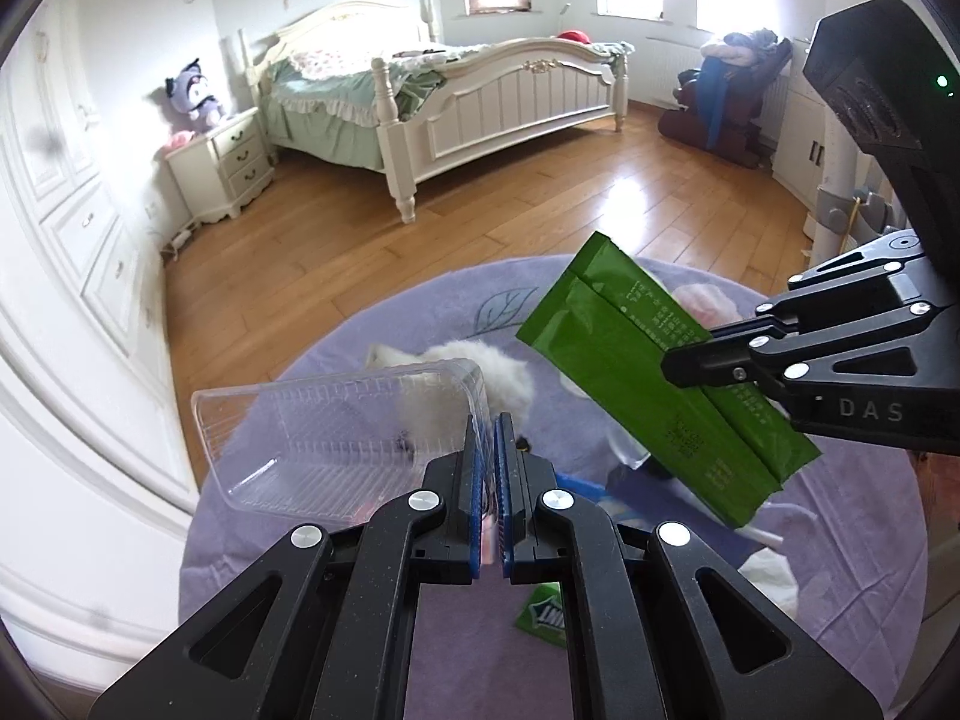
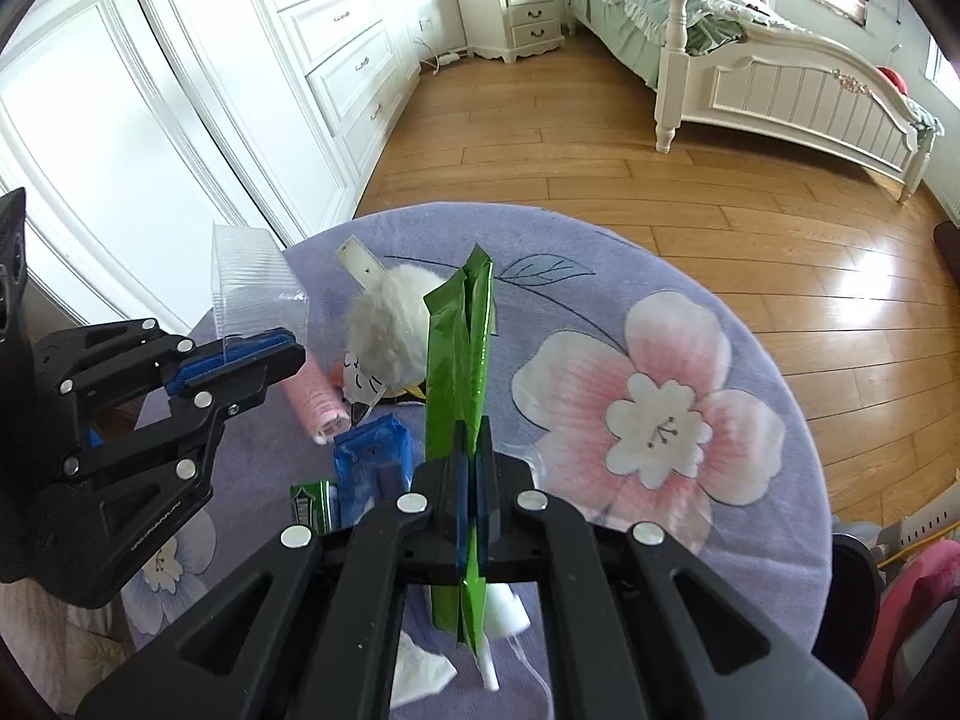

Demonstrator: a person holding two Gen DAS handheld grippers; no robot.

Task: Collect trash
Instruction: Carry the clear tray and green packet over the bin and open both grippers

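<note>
My left gripper point(image 1: 493, 426) is shut on the rim of a clear plastic tray point(image 1: 336, 432) and holds it above the purple flower rug point(image 1: 372, 324). It also shows in the right wrist view point(image 2: 288, 354) with the tray point(image 2: 252, 282). My right gripper point(image 2: 475, 432) is shut on a green foil wrapper point(image 2: 459, 354), held upright over the rug point(image 2: 750, 276). The wrapper point(image 1: 636, 372) and right gripper point(image 1: 678, 366) show at the right of the left wrist view.
On the rug lie a white fluffy toy point(image 2: 390, 324), a pink roll point(image 2: 315, 402), a blue packet point(image 2: 372, 462), a small green packet point(image 2: 315, 504) and white tissue point(image 2: 420, 672). A bed point(image 1: 480, 90), nightstand point(image 1: 222, 162) and wardrobe point(image 2: 150, 90) stand around the wooden floor.
</note>
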